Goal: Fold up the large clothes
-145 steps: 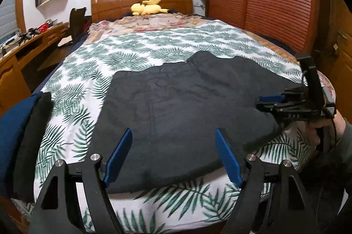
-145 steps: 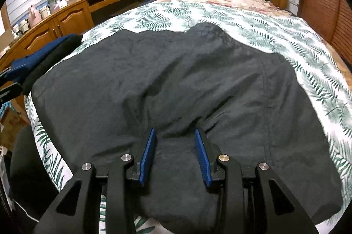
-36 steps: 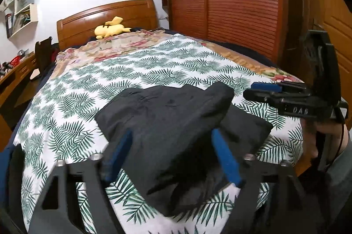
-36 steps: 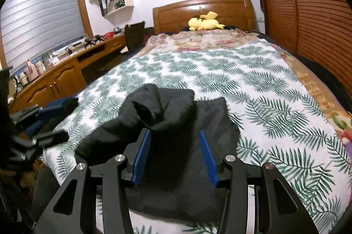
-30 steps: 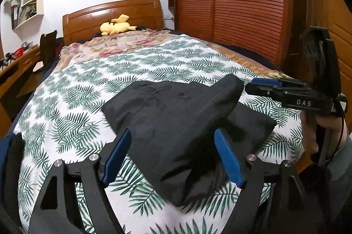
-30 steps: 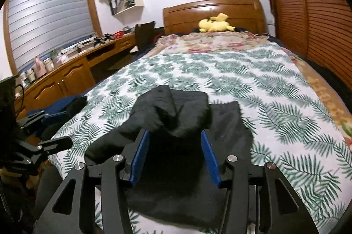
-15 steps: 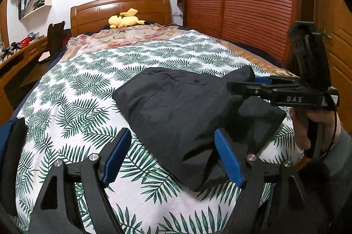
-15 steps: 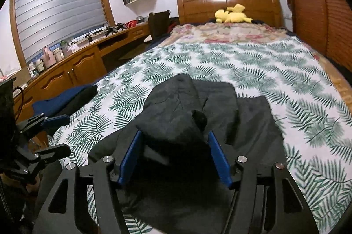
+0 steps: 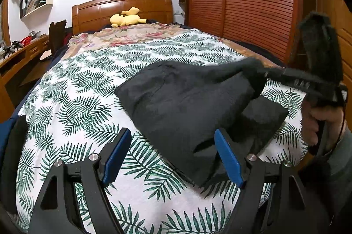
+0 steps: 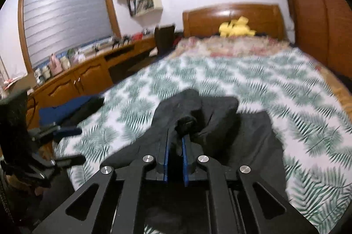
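The right tongs (image 10: 175,147) are pressed together on a bunched fold of the dark garment (image 9: 193,102), the cloth pinched between their blue pads (image 10: 166,152) and lifted off the layers beneath (the right wrist view is blurred, but the grip itself is plain). From the left wrist view the same tongs come in from the right-hand edge of the bed (image 9: 72,102), held in a hand (image 9: 319,121) with a grey sleeve, and the pinched corner hangs raised above the rest of the cloth. The left tongs (image 9: 173,157) are spread wide with nothing between them, hovering over the foot edge of the bed, their right pad (image 9: 228,159) in front of the garment's near edge. The garment lies partly folded near the foot of the bed, toward its right-hand edge, on a white cover printed with green leaves. A stack of dark blue and black clothes (image 10: 70,110) sits at the foot corner on the left-hand side. A yellow plush toy (image 9: 126,18) lies by the wooden headboard (image 9: 123,5), and slatted wooden wardrobe doors (image 9: 253,3) stand along the right.
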The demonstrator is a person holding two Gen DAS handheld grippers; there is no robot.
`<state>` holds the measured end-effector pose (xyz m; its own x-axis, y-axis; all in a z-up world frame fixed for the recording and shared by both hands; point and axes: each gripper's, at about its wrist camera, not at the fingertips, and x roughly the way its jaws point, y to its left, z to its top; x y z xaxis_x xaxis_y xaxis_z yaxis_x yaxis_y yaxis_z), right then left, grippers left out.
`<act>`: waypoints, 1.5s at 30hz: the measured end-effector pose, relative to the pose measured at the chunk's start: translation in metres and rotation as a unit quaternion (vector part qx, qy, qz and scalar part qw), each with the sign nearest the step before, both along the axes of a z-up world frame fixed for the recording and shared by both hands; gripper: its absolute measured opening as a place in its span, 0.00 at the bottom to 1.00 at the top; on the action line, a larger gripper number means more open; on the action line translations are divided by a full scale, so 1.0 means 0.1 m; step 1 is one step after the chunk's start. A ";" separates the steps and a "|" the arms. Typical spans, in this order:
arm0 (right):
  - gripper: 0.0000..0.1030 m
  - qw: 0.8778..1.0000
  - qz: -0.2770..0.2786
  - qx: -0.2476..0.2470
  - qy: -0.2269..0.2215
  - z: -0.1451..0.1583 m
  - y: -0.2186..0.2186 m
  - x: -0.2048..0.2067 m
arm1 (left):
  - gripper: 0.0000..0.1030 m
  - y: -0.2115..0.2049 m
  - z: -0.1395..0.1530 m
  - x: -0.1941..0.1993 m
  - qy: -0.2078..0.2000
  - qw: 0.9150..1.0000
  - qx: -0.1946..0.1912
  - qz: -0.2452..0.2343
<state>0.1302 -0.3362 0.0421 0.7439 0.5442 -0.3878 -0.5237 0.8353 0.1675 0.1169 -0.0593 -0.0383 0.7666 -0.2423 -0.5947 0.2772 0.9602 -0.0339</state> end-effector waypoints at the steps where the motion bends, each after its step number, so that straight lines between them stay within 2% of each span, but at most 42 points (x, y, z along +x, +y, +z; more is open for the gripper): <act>1: 0.08 1.000 -0.008 0.008 -0.011 0.05 -0.07 -0.02 | 0.76 0.00 0.00 0.00 0.000 1.000 0.001 0.000; 8: 0.07 0.996 -0.074 0.045 -0.036 0.21 -0.67 -0.16 | 0.76 -0.02 0.02 0.00 -0.004 1.000 0.000 -0.003; 12: 0.07 0.991 -0.124 0.051 -0.017 0.12 -1.09 -0.28 | 0.76 -0.04 0.03 -0.01 -0.006 1.000 -0.004 -0.008; 15: 0.07 0.987 -0.158 0.004 0.011 0.00 -1.21 -0.28 | 0.76 -0.07 0.01 0.01 -0.006 1.000 -0.008 -0.013; 19: 0.08 0.987 -0.146 -0.018 0.066 -0.21 -1.23 -0.20 | 0.76 -0.13 -0.02 0.03 -0.004 1.000 -0.012 -0.020; 23: 0.09 0.987 -0.141 -0.035 0.068 -0.12 -1.21 -0.13 | 0.76 -0.18 -0.05 0.04 -0.001 1.000 -0.014 -0.024; 26: 0.22 0.984 -0.164 -0.044 0.051 0.01 -1.25 -0.21 | 0.76 -0.20 -0.05 0.03 -0.003 1.000 -0.013 -0.027; 28: 0.44 0.983 -0.176 -0.041 0.027 0.04 -1.28 -0.32 | 0.76 -0.19 -0.03 0.01 -0.005 0.999 -0.015 -0.028; 29: 0.48 0.983 -0.180 -0.036 0.020 0.07 -1.30 -0.37 | 0.76 -0.19 -0.02 0.01 -0.006 1.000 -0.014 -0.027; 33: 0.48 0.986 -0.164 -0.024 -0.005 0.13 -1.27 -0.50 | 0.76 -0.17 0.01 -0.03 -0.016 0.999 -0.011 -0.028; 35: 0.48 0.990 -0.137 -0.022 0.003 0.13 -1.12 -0.46 | 0.76 -0.15 0.03 -0.05 -0.022 0.999 -0.009 -0.027; 41: 0.48 0.996 -0.056 -0.062 0.022 0.01 -0.49 -0.20 | 0.76 -0.10 0.03 -0.08 -0.027 0.999 -0.016 -0.027; 45: 0.48 0.994 -0.039 -0.083 0.057 -0.21 -0.22 -0.04 | 0.76 -0.02 0.02 -0.13 -0.029 0.999 -0.022 -0.028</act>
<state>0.1264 -0.3583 0.0211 0.7275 0.4076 -0.5519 -0.4415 0.8939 0.0783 0.1040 -0.0611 -0.0366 0.7840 -0.3104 -0.5375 0.3328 0.9412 -0.0582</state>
